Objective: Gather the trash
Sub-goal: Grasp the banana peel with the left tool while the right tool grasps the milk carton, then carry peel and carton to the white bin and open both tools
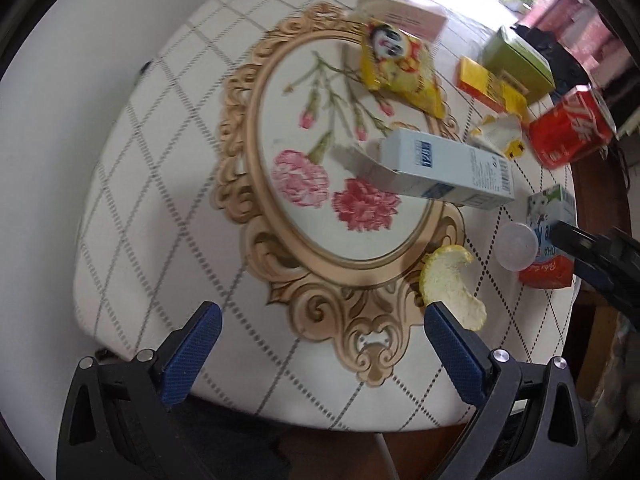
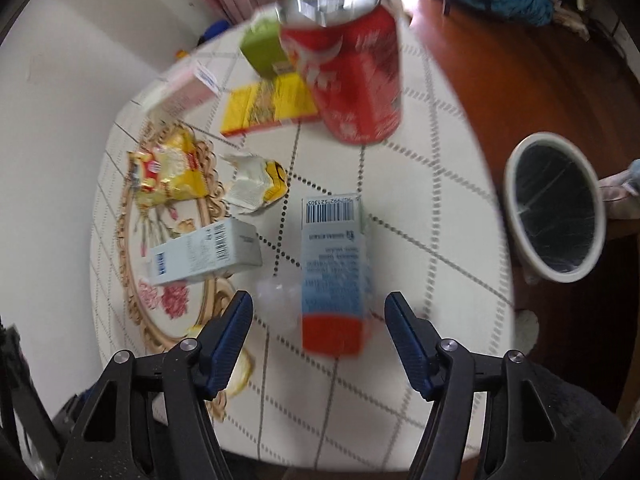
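Trash lies on a round table with a flowered cloth. In the left wrist view my left gripper is open and empty above the near edge, with an orange peel by its right finger. A white-blue box, a yellow snack bag, a red can and a clear cap lie beyond. My right gripper is open, its fingers on either side of a small milk carton, not touching it. It also shows in the left wrist view.
A white-rimmed bin with a black liner stands off the table's right side. On the table are also a yellow-red box, a green box, a pink box and a crumpled wrapper.
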The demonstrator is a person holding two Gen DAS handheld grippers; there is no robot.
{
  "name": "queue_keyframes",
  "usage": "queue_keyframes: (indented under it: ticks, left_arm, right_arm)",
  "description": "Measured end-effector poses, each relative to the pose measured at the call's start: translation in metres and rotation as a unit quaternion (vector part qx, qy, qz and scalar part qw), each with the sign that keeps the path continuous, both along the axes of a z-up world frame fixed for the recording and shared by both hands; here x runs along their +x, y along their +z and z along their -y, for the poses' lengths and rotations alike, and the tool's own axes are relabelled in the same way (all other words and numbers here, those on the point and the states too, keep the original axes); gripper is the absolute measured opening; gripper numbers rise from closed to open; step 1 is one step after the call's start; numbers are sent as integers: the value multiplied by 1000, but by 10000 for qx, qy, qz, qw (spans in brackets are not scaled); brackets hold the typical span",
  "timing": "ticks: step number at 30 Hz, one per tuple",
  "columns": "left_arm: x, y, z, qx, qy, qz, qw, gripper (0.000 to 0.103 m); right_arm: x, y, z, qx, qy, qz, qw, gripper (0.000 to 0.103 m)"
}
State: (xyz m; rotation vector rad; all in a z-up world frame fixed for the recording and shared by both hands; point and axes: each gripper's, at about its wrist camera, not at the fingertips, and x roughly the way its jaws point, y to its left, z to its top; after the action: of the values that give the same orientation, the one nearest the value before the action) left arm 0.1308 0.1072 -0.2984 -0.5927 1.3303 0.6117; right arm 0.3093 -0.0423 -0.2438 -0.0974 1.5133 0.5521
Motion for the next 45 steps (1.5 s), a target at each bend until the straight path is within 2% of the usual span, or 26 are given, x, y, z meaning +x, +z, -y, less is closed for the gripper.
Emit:
queue_keyframes:
  ticks: [2, 5, 8, 9, 10, 12, 16, 17, 20, 22, 24, 28, 31, 40, 45]
  left_arm:
    - [5, -4, 10, 40, -320, 49, 9995, 103]
    - [13, -7, 25, 34, -751, 210, 9969, 102]
    - [24, -8, 41, 196, -1151, 374, 9925, 102]
    - [29, -9, 45, 229, -1255, 404, 9910, 94]
    - [32, -12, 48, 241, -1328, 413, 9900, 79]
    - [40, -18, 55, 223, -1499, 331, 9879, 65]
    - [40, -18, 70, 85, -1657, 504, 9848, 22]
    - [39, -15, 78, 112, -1721, 528, 9836, 21]
    - [32, -6, 91, 314, -1756, 505, 9827, 10]
    - [33, 0, 95, 279, -1696, 573, 9835, 6]
    - [26, 7, 101, 403, -1634, 584, 9840, 5]
    - [8, 35, 98, 611, -1553, 594, 9842, 4]
    - [0, 43, 85, 723, -1503, 668, 9837, 4]
    - [12, 84, 85, 1112, -1514, 1051, 9766, 4]
    - [22, 125, 91, 1294, -1543, 1446, 9688, 4]
  right_arm:
    - [4, -14, -3, -1, 7, -111, 9999, 41]
    - [7, -14, 7, 120, -40, -114, 9999, 39]
    - [7, -10, 27, 75, -54, -96, 9999, 39]
    - [6, -10, 34, 34, -61, -120, 9999, 39]
    - [6, -10, 41, 3, -55, -131, 9999, 39]
    - [2, -12, 51, -40, -57, -137, 9999, 38]
    - [-3, -12, 61, -50, -86, -96, 9999, 35]
    - [-4, -11, 62, -57, -76, -72, 9999, 35]
    - [-6, -10, 64, -79, -44, -33, 10000, 34]
    - [-7, -10, 62, -71, -29, -48, 10000, 34]
    - [-9, -8, 60, -48, 0, -31, 10000, 34]
    - [-16, 2, 60, 48, 35, 49, 10000, 34]
    - [-20, 12, 63, 133, 70, 122, 9998, 34]
    - [-27, 58, 69, 458, 173, 461, 9977, 34]
    - [-22, 89, 80, 720, 103, 647, 9952, 34]
